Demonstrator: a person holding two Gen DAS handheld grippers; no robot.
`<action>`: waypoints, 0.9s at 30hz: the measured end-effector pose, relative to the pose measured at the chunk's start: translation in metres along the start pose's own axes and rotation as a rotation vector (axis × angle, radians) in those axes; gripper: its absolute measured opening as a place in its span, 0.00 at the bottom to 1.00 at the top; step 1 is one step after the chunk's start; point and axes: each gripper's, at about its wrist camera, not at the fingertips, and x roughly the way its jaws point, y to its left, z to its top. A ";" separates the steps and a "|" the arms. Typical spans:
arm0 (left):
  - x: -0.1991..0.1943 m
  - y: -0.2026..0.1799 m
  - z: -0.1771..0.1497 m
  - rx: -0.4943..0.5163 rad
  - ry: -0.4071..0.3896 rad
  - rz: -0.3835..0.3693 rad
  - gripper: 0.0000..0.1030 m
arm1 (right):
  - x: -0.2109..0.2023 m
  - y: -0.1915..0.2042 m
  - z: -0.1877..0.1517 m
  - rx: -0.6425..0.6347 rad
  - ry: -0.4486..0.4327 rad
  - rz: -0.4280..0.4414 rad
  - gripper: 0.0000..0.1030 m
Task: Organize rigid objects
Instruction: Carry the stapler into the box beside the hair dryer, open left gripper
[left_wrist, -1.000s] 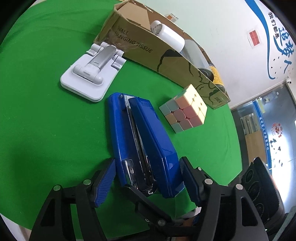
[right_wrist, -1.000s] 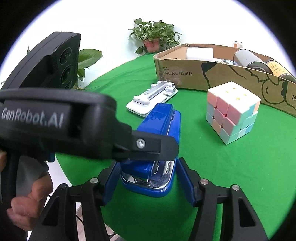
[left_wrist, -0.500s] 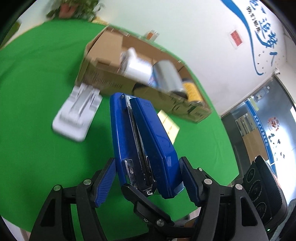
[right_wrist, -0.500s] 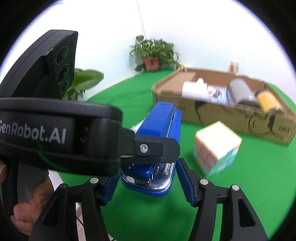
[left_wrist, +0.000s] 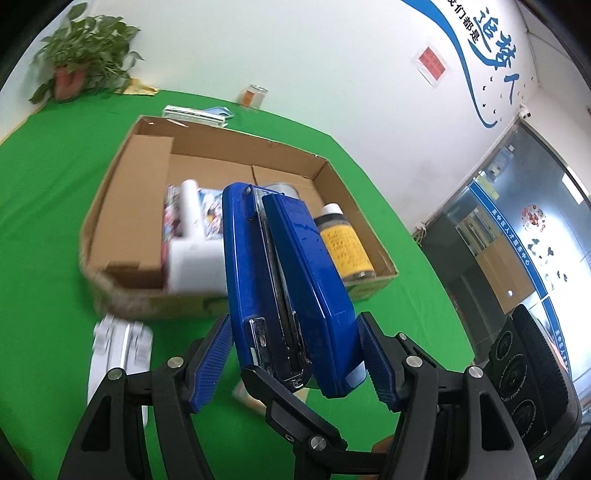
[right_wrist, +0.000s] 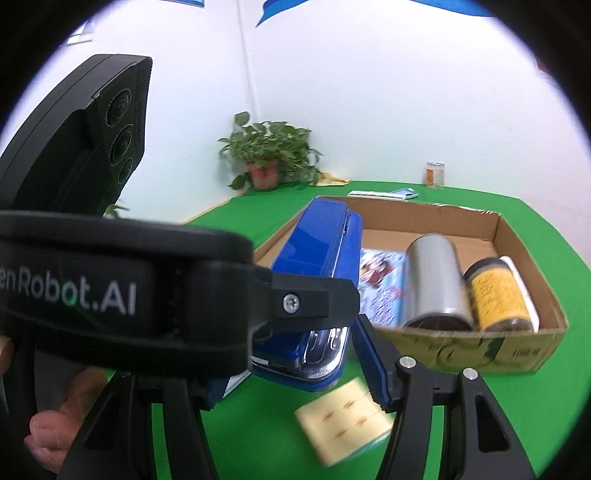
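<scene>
A blue stapler (left_wrist: 280, 266) hangs in the air in front of an open cardboard box (left_wrist: 147, 299), its far end over the box's near wall. My left gripper (left_wrist: 295, 354) is shut on its near end, blue pads against both sides. My right gripper (right_wrist: 295, 354) is shut on the same stapler (right_wrist: 317, 251) from the other side; one of its black fingers (left_wrist: 280, 391) shows under the stapler. In the right wrist view the left gripper's black body hides the right gripper's left pad.
The box (right_wrist: 461, 350) holds a silver can (right_wrist: 436, 284), a yellow-labelled bottle (right_wrist: 498, 295), a white bottle (left_wrist: 192, 236) and a colourful packet (right_wrist: 380, 280). A pastel cube (right_wrist: 343, 421) and a white phone stand (left_wrist: 118, 350) lie on the green cloth below. A potted plant (right_wrist: 269, 155) and a jar (right_wrist: 434, 175) stand behind.
Both grippers have lifted the stapler off the green cloth and carried it toward the box. The box's inside now shows; the cube and the stand have dropped below.
</scene>
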 end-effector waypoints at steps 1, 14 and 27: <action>0.007 -0.001 0.008 -0.002 0.007 0.000 0.63 | 0.006 -0.004 0.004 0.002 0.006 -0.004 0.57; 0.091 0.010 0.076 -0.009 0.128 0.016 0.63 | 0.072 -0.074 0.040 0.088 0.149 -0.024 0.57; 0.108 0.023 0.070 -0.022 0.171 0.041 0.63 | 0.073 -0.073 0.032 0.089 0.204 0.018 0.57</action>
